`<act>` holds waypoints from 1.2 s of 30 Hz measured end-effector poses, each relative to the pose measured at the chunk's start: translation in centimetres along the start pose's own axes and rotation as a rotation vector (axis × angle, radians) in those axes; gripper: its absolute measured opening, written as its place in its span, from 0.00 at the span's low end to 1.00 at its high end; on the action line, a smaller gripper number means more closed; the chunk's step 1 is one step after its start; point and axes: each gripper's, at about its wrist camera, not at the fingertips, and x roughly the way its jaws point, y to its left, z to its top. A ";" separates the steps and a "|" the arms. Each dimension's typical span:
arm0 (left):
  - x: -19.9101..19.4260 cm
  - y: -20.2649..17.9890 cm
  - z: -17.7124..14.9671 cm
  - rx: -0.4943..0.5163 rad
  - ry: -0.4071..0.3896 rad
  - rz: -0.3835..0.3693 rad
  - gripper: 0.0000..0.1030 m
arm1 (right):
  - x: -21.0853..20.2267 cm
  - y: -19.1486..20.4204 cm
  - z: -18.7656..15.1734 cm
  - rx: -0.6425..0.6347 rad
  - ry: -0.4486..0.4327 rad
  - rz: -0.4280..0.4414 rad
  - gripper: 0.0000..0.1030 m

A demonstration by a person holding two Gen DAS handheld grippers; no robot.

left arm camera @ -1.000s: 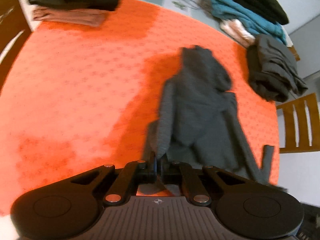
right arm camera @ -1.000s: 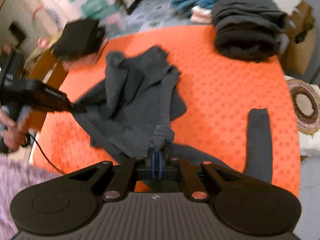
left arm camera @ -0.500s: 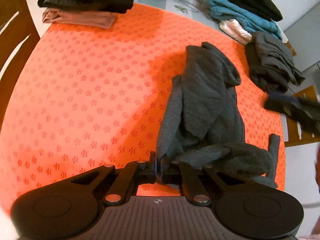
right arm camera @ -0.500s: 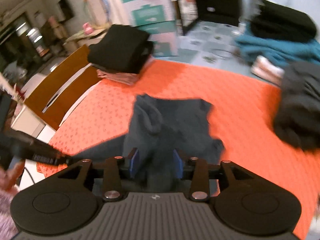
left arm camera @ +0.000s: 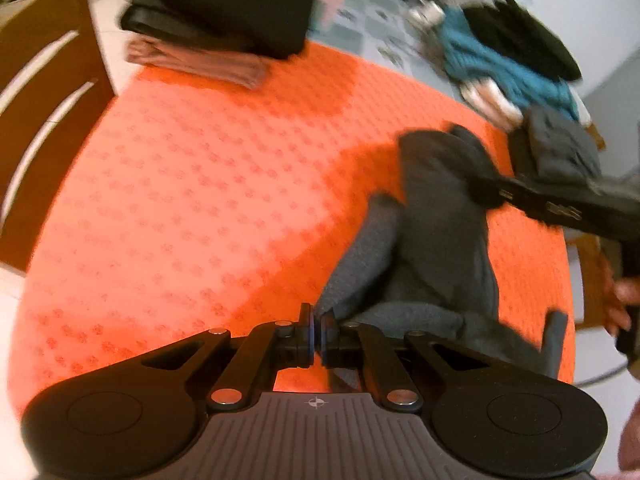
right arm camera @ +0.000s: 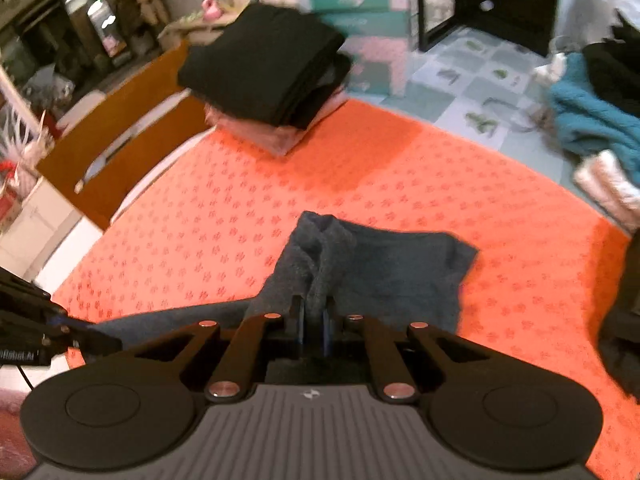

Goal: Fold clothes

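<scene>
A dark grey knitted sweater (left arm camera: 440, 240) lies crumpled on the orange tablecloth (left arm camera: 200, 200), a soft cloth printed with rows of small darker flower-like marks. The sweater sits toward the near right part of that cloth, its body bunched into long folds, one ribbed sleeve (left arm camera: 554, 340) trailing to the cloth's near right edge.

The left gripper (left arm camera: 318, 334) has its jaws nearly together at the sweater's near edge; a thin fold of the grey knit seems pinched between the blue-edged pads, though the spot is small and blurred. The right gripper (right arm camera: 314, 320) is closing, with a rumpled ridge of the grey wool between its fingers, the pads pressing against it from both sides. In the left wrist view the right gripper's black body reaches in over the sweater from the right, with part of a hand (left arm camera: 620, 304) on its grip.

At the far left corner of the tablecloth stands a folded stack: thick black garments (right arm camera: 264, 64) squared off on top of a flat pink one (right arm camera: 280, 136). Beyond the cloth's far right edge lie a fuzzy teal knit (right arm camera: 588, 120), a black garment (left arm camera: 520, 36) over it and a pale ribbed piece (right arm camera: 608, 188). A dark grey heap (left arm camera: 560, 152) rests at the cloth's right edge. A wooden chair back (right arm camera: 112, 136) with a slot stands beside the cloth's left side.
</scene>
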 end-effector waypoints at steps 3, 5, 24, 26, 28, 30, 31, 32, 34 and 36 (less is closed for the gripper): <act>-1.9 1.6 0.9 -0.062 -0.054 0.022 0.05 | -2.9 -1.2 0.9 0.038 -0.069 -0.027 0.09; -3.6 2.8 1.5 -0.111 -0.090 0.040 0.05 | -4.8 -1.8 1.7 0.052 -0.115 -0.048 0.08; -11.9 16.1 -3.1 -0.529 -0.218 0.327 0.05 | 4.3 4.4 14.1 -0.085 -0.184 -0.039 0.08; -11.1 16.9 -4.0 -0.548 -0.194 0.349 0.05 | 6.1 5.8 14.9 -0.112 -0.179 -0.039 0.08; -10.5 17.4 -4.7 -0.564 -0.181 0.353 0.09 | 7.6 6.8 15.6 -0.129 -0.172 -0.039 0.08; -10.2 17.4 -5.1 -0.578 -0.177 0.360 0.11 | 8.0 7.2 16.0 -0.127 -0.160 -0.030 0.10; -10.4 17.3 -5.2 -0.567 -0.178 0.369 0.16 | 8.0 7.2 16.0 -0.124 -0.156 -0.025 0.11; -10.5 16.9 -5.2 -0.543 -0.180 0.369 0.19 | 7.8 7.1 15.9 -0.122 -0.155 -0.020 0.13; -10.5 16.2 -5.0 -0.500 -0.185 0.362 0.32 | 7.3 6.8 15.4 -0.117 -0.145 -0.009 0.22; -10.3 15.5 -4.7 -0.452 -0.183 0.326 0.34 | 6.7 6.3 14.6 -0.107 -0.128 0.007 0.25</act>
